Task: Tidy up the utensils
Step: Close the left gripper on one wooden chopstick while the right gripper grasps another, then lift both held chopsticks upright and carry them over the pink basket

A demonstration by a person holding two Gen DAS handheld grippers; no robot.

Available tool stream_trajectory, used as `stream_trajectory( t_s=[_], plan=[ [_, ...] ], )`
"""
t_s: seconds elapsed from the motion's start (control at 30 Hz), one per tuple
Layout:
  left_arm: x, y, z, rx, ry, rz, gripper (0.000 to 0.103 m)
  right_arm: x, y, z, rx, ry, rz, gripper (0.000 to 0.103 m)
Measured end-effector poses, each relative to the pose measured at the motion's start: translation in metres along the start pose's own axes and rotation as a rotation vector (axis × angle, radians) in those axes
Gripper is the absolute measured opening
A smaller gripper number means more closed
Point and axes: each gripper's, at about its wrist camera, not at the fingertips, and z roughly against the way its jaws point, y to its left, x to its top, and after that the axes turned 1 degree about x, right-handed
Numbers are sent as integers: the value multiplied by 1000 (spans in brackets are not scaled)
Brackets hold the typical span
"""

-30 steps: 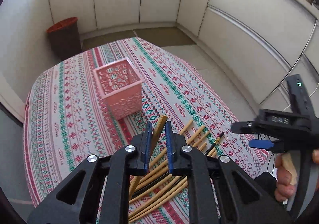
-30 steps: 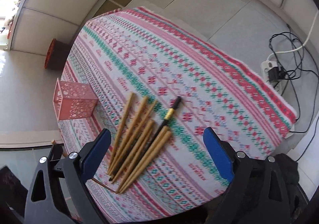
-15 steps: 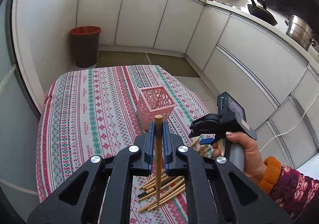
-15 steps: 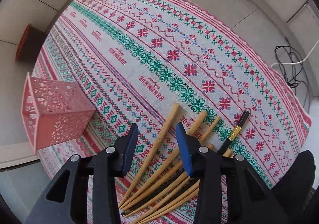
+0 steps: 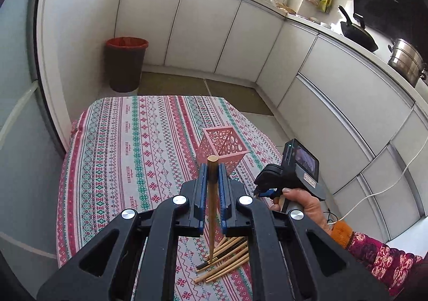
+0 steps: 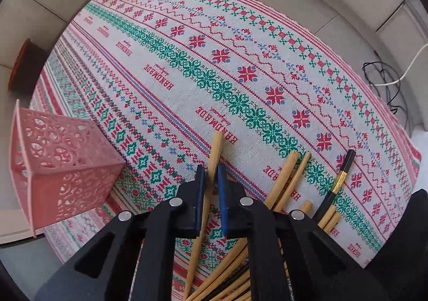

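My left gripper [image 5: 213, 167] is shut on a bamboo chopstick [image 5: 212, 210], held above the table with its thin end hanging over the chopstick pile [image 5: 224, 258]. The pink lattice holder [image 5: 223, 147] stands just beyond it. My right gripper [image 6: 211, 169] is low over the cloth, its blue pads closed around another bamboo chopstick [image 6: 215, 152] that still lies on the table. Several bamboo chopsticks [image 6: 286, 180] and a black one with a gold band [image 6: 339, 180] lie to its right. The pink holder [image 6: 58, 164] stands at the left.
The table wears a patterned red and green cloth [image 5: 128, 145]. A dark bin with a red liner [image 5: 125, 62] stands on the floor beyond the table. White cabinets [image 5: 203, 22] run around the room. Cables [image 6: 388, 81] lie on the floor at the right.
My left gripper has lifted its chopstick up and tilted it upright. My right gripper came down onto the pile and closed from wide open onto the leftmost chopstick.
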Motion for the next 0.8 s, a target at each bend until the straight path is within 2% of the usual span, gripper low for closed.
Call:
stream_trajectory(
  t_s=[0.07, 0.23, 0.33, 0.53, 0.6, 0.8],
  plan=[
    [0, -2, 3, 5, -3, -4, 7, -3, -10, 14, 63, -16, 4, 9],
    [0, -9, 13, 19, -22, -7, 7, -25, -24, 76, 228, -116, 120, 9],
    [0, -15, 20, 32, -36, -6, 7, -42, -39, 115, 294, -169, 178, 9],
    [6, -29, 35, 43, -76, 11, 7, -65, -60, 184, 380, -243, 249, 9],
    [12, -34, 40, 49, -98, 23, 7, -65, -64, 198, 398, -260, 262, 9],
    [34, -54, 51, 60, -159, 10, 7, -54, -73, 276, 467, -338, 305, 9]
  ],
)
